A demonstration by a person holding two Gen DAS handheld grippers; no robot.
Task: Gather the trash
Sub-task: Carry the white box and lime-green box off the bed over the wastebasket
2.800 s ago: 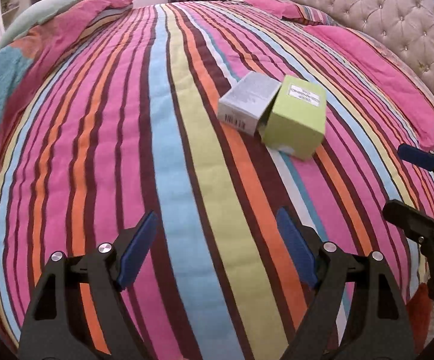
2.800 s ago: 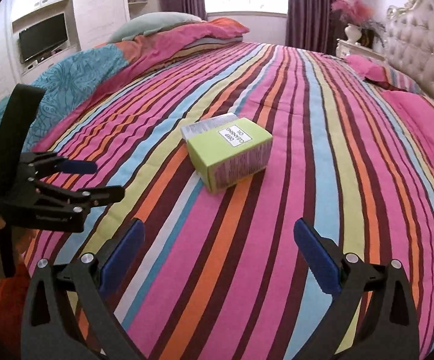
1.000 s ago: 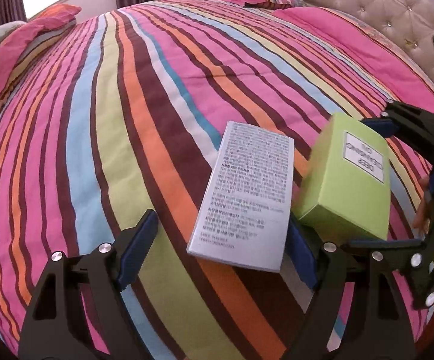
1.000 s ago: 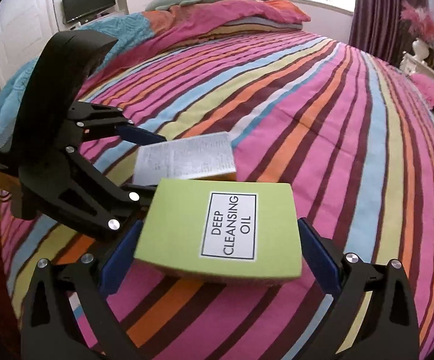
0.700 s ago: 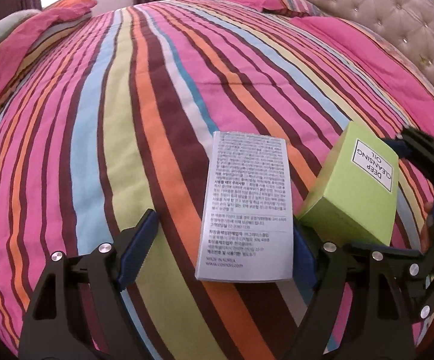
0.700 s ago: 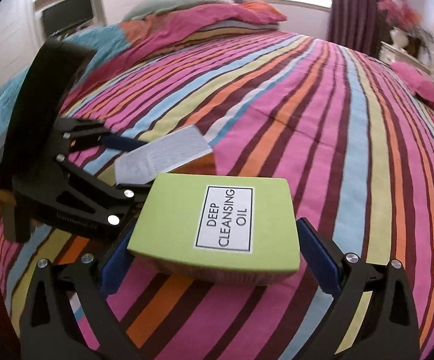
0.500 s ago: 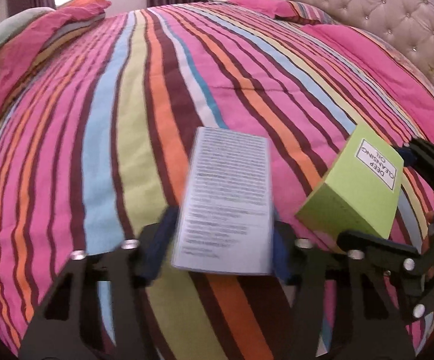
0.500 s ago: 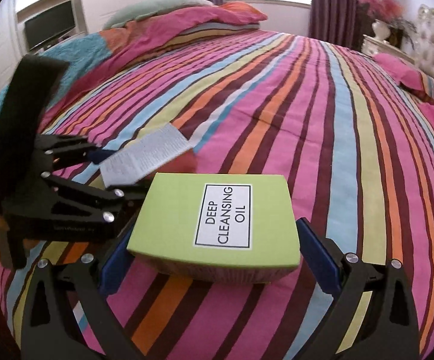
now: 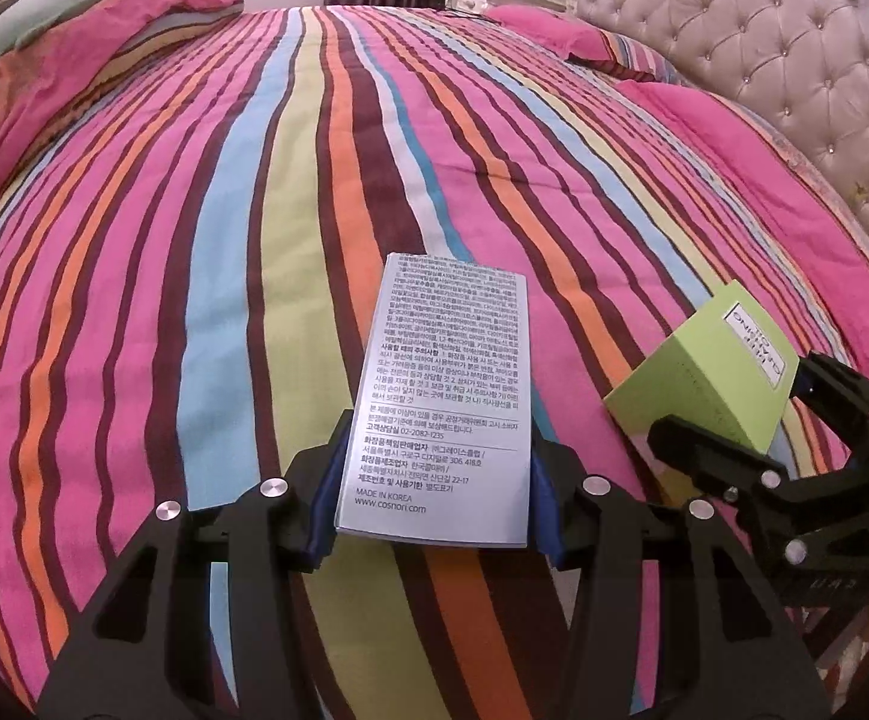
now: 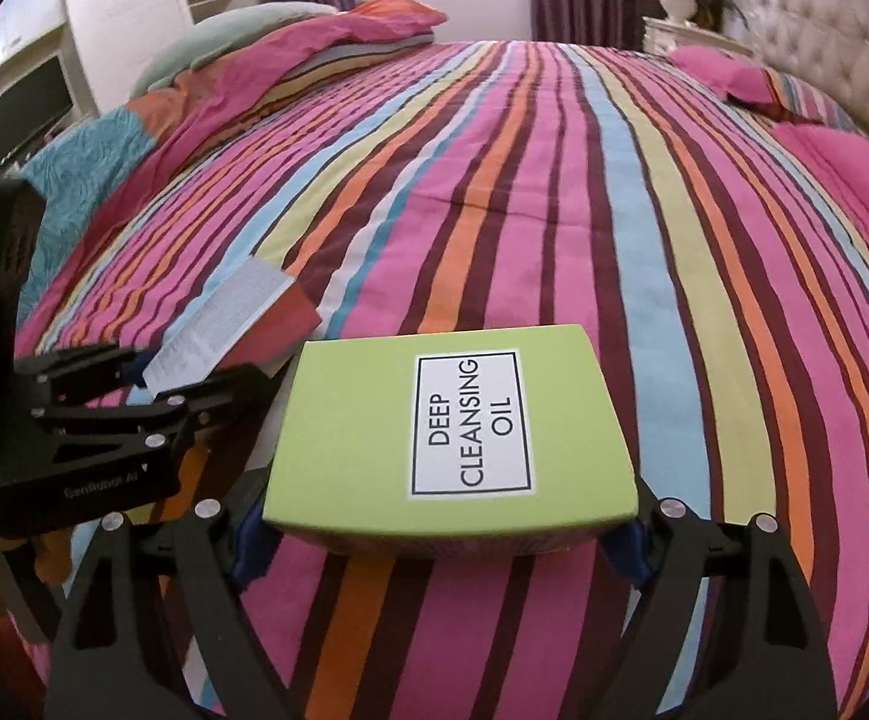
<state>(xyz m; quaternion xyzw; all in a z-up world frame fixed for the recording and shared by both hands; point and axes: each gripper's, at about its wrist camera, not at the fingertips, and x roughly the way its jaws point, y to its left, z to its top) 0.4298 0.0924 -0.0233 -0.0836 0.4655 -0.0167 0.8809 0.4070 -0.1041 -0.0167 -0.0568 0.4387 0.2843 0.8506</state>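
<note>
quilt [image 9: 194,300]: striped cloth, ridged | grey box [image 9: 440,396]: smooth printed card | green box [image 10: 452,420]: matt card | headboard [image 9: 764,60]: tufted, sheeny

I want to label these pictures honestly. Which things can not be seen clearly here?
- Green box: underside hidden, right wrist view; label tilted and too small to read in left wrist view.
- Grey box: small print illegible, left wrist view.
- Right gripper: pads mostly hidden behind the green box.
- No trash container in view.

both wrist views overlook the striped bed [image 9: 206,276] closely.
</note>
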